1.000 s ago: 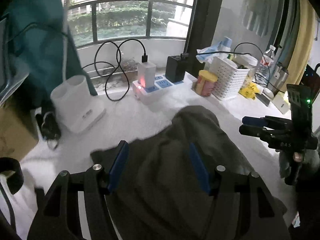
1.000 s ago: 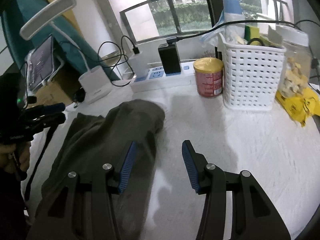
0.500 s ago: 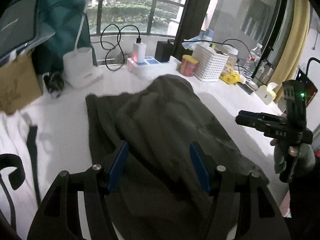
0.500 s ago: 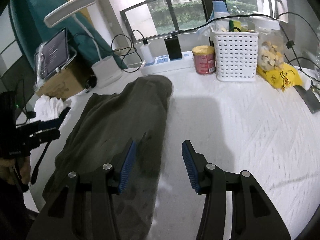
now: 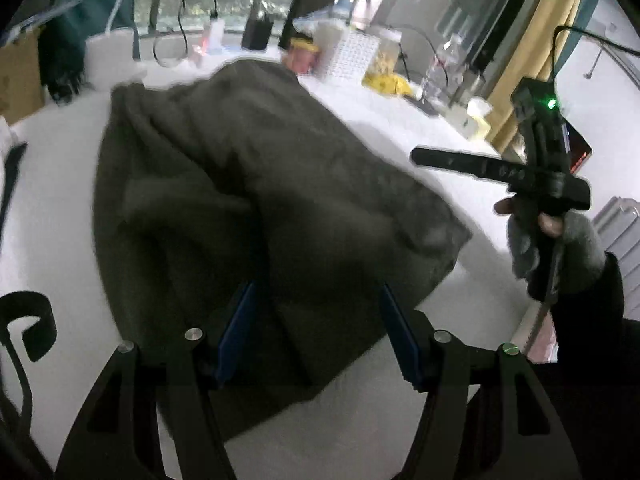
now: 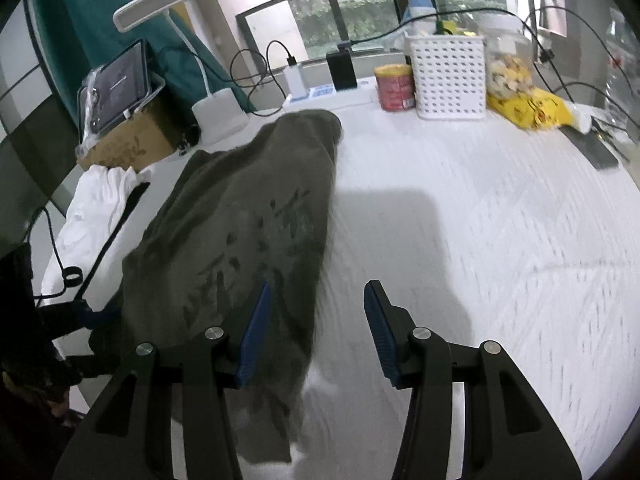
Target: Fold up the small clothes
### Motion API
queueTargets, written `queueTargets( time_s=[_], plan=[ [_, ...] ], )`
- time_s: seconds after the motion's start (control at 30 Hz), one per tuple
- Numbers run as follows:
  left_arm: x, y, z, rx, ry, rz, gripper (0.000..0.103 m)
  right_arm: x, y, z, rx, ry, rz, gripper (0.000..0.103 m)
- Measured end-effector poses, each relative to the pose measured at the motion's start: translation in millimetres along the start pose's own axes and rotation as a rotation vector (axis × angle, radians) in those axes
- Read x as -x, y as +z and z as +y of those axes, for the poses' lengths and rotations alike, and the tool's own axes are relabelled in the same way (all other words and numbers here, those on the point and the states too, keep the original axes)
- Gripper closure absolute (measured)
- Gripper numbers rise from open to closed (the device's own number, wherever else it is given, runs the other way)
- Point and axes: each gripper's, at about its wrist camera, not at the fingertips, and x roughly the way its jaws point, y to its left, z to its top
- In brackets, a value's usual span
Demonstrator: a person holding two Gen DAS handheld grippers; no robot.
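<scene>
Dark olive garment (image 5: 248, 184) lies crumpled on the white counter (image 6: 480, 220), left of centre. Left gripper (image 5: 316, 336) hovers over its near edge, fingers apart, empty. Right gripper (image 6: 316, 332) stands beside its right edge, fingers apart, holding nothing.

Daylight enters through the window (image 6: 340, 12) behind; the left wrist view is dim and motion-blurred. A soft shadow crosses the white worktop (image 6: 500, 220). Fisheye bending and black vignetting mark the edges.
</scene>
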Motion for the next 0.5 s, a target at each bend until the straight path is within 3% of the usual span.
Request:
queueTargets(
  time_s=[0.07,0.1,0.13,0.17,0.2,0.5],
  plan=[
    [-2,-4,-1,-0.012,0.002,-0.021,0.043,2,-7,-1,-0.012,-0.004,0.003,0.052],
    [-2,-4,-4,-0.026,0.010,-0.015,0.061,4,-10,-2,-0.018,-0.006,0.005,0.052],
    [-1,-4,-5,-0.039,0.037,-0.013,0.072,5,-13,-2,-0.021,-0.008,0.006,0.052],
    [1,-3,-4,-0.042,0.054,-0.011,0.092,6,-15,-2,-0.023,-0.010,0.007,0.052],
    [6,-2,-2,-0.036,0.034,-0.016,0.100,7,-18,-2,-0.026,-0.012,0.010,0.052],
    [60,-3,1,-0.052,0.076,-0.117,0.101,5,-31,10,-0.027,0.005,0.046,0.052]
  ],
)
